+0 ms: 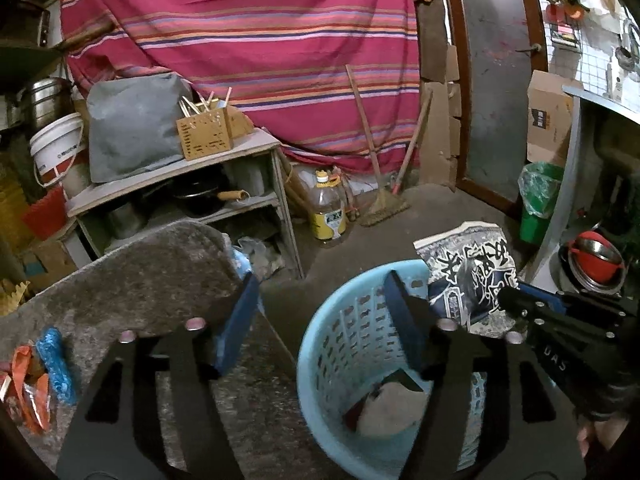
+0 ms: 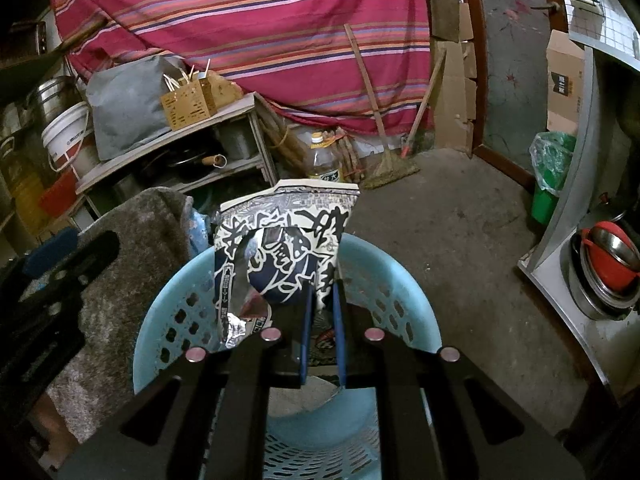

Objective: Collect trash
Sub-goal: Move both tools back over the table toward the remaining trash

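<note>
Crumpled blue-white wrapper (image 2: 288,248) pinched by right hand-held gripper (image 2: 323,300); left hand-held gripper (image 1: 320,316) spread empty.

Crumpled printed wrapper (image 2: 280,248) above blue basket (image 2: 400,280)

- The room was dim, with dull colours and grainy dark patches.
- Both fisheye views bent straight lines at the edges; the corners were black.
- The striped cloth (image 1: 248,40) was the brightest area.
- The blue basket (image 1: 344,344) looked slightly soft up close.

Left tool (image 1: 320,312) jaws apart, right tool (image 2: 322,312) clamped
</note>
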A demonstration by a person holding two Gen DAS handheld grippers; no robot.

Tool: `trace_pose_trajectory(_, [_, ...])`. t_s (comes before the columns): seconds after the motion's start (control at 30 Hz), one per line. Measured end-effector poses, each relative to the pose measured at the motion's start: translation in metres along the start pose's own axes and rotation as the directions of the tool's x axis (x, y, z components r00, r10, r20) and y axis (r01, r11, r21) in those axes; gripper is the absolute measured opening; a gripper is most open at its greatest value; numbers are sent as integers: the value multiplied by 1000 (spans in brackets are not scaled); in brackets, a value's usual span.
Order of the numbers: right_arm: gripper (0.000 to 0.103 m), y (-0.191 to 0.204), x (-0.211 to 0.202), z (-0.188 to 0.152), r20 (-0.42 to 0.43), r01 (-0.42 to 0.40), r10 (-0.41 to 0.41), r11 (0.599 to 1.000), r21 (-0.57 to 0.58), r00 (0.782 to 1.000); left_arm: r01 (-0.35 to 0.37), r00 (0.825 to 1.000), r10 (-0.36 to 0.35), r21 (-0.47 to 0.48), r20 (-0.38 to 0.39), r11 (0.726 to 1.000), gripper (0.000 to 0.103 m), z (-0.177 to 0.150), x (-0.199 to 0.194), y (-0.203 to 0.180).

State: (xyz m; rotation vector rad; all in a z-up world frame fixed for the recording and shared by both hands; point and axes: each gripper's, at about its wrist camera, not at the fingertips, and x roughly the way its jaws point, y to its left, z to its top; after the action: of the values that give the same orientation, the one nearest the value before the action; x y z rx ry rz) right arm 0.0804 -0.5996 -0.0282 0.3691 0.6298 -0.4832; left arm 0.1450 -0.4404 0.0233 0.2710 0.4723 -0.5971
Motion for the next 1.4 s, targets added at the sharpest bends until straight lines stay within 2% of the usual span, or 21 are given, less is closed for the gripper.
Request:
trace_pose_trajectory(0.17, [11,1,3,1,-8,-1,1,1000,5,1000,-46,998,47,-15,33,999,83,1,-16,20])
trace_pose_trajectory(0.27, [11,5,4,1,-8,-3,3,1000,-4,1000,-84,995,85,-30,49,996,88,0,-27,39])
trace_pose_trajectory(0.4, [17,19,8,1,-13,-3,3,1000,-19,1000,-144,987,147,-52,62,988,92,-3,-46,69])
trace_pose_trajectory(0.47, [39,25,9,1,-13,5,-5,1000,-22,1000,-168,983,173,-68,65,983,93,-6,-56,87])
trace_pose_trajectory(0.5, [63,28,9,1,-12,10,-11,1000,-22,1000,-186,979,192,-78,68,979,94,-8,-62,98])
trace_pose_trajectory(0.53, [68,32,9,0,-5,15,-15,1000,-21,1000,-201,976,208,-85,71,976,95,-9,-68,108])
trace_pose_trajectory(0.67, [71,50,8,1,4,11,-11,999,-33,1000,-261,960,270,-114,75,959,97,-16,-89,148])
trace_pose_trajectory(0.83, [86,96,-3,1,43,-35,39,996,-81,998,-331,937,344,-159,62,930,98,-31,-114,202])
trace_pose_trajectory(0.93, [87,130,-10,-2,63,-86,94,990,-116,994,-362,925,376,-189,47,913,98,-41,-125,231])
trace_pose_trajectory(1.0, [94,160,-15,-7,72,-118,130,982,-147,989,-391,914,405,-202,34,898,98,-50,-132,249])
trace_pose_trajectory(1.07, [95,182,-19,-11,77,-144,159,975,-170,984,-419,902,431,-208,17,884,98,-62,-137,266])
trace_pose_trajectory(1.27, [95,256,-18,-34,34,-226,242,941,-252,970,-484,871,489,-246,-48,840,98,-99,-146,321])
trace_pose_trajectory(1.4, [95,293,-11,-49,-14,-272,279,923,-272,960,-545,837,539,-228,-92,807,98,-125,-148,353])
